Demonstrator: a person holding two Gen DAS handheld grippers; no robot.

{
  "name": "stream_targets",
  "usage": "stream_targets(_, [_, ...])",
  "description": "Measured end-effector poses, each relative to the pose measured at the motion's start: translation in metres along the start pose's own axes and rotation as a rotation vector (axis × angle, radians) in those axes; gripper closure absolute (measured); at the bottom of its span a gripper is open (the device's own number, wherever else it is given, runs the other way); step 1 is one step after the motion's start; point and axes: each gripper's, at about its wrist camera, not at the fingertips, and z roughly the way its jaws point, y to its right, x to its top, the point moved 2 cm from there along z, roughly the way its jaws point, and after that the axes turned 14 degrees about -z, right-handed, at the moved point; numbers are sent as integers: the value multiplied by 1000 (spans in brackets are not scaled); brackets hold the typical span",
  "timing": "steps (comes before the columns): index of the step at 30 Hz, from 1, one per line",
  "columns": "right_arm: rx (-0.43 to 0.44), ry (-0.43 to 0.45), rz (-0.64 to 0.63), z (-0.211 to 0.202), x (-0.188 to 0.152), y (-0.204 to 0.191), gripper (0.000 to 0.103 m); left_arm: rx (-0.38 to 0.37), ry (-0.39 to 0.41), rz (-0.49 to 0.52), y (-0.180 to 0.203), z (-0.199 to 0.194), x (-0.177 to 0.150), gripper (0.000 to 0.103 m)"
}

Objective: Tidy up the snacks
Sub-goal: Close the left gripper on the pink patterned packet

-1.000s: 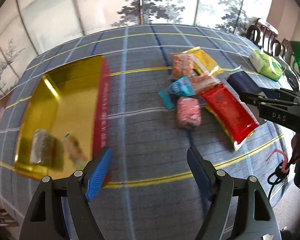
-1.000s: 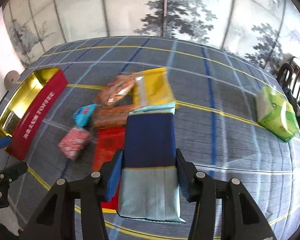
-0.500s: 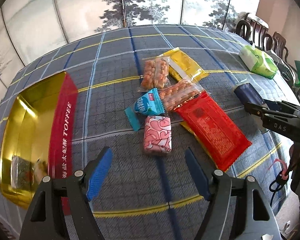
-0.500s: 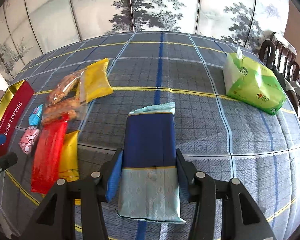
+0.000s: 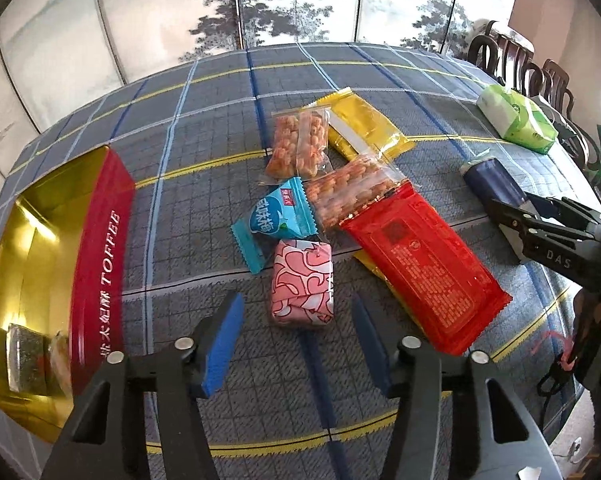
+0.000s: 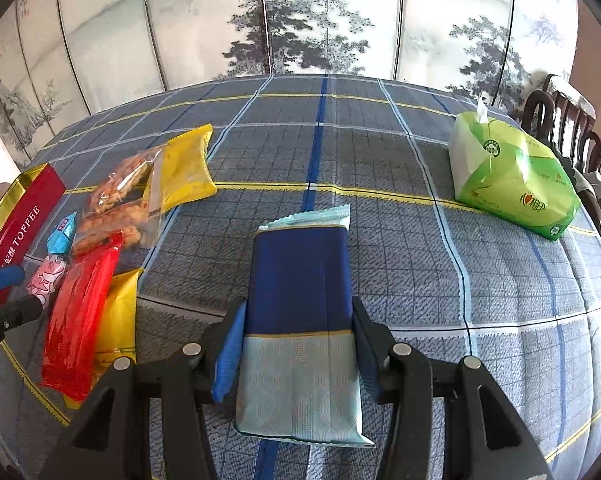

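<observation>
A pink-and-white snack packet [image 5: 302, 284] lies on the plaid tablecloth, its near end between the tips of my left gripper [image 5: 296, 308]. The jaws are closing and their pads stand clear of the packet. Behind it lie a blue packet [image 5: 278, 218], two clear bags of orange snacks [image 5: 300, 144], a yellow packet [image 5: 364, 128] and a long red packet [image 5: 424, 272]. The open red toffee tin [image 5: 100, 264] with a gold inside stands at the left, snacks in its near corner. My right gripper [image 6: 296, 320] is shut on a navy and pale-blue packet [image 6: 300, 284].
A green tissue pack [image 6: 508, 176] sits at the far right of the table. Dark wooden chairs [image 5: 516, 60] stand past that edge. A painted folding screen [image 6: 300, 16] closes off the back. The right gripper [image 5: 540, 224] shows at the right of the left wrist view.
The left gripper's jaws have narrowed and it has shifted from beside the tin to the pink packet. The right gripper has swung right with the navy packet, away from the snack pile.
</observation>
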Motion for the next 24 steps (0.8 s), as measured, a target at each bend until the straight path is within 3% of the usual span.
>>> stream_targets(8, [-14,17,-2,0,-2,-1,53,3,-12,3,4,10,6,57])
stream_targets(14, [-23,11,-11,1,-1,-3,51,2,-26,-9,2,15,6,74])
stream_targets(24, [-23,10,-12,1,0,-3,51,-8,-17,4,2,9,1,76])
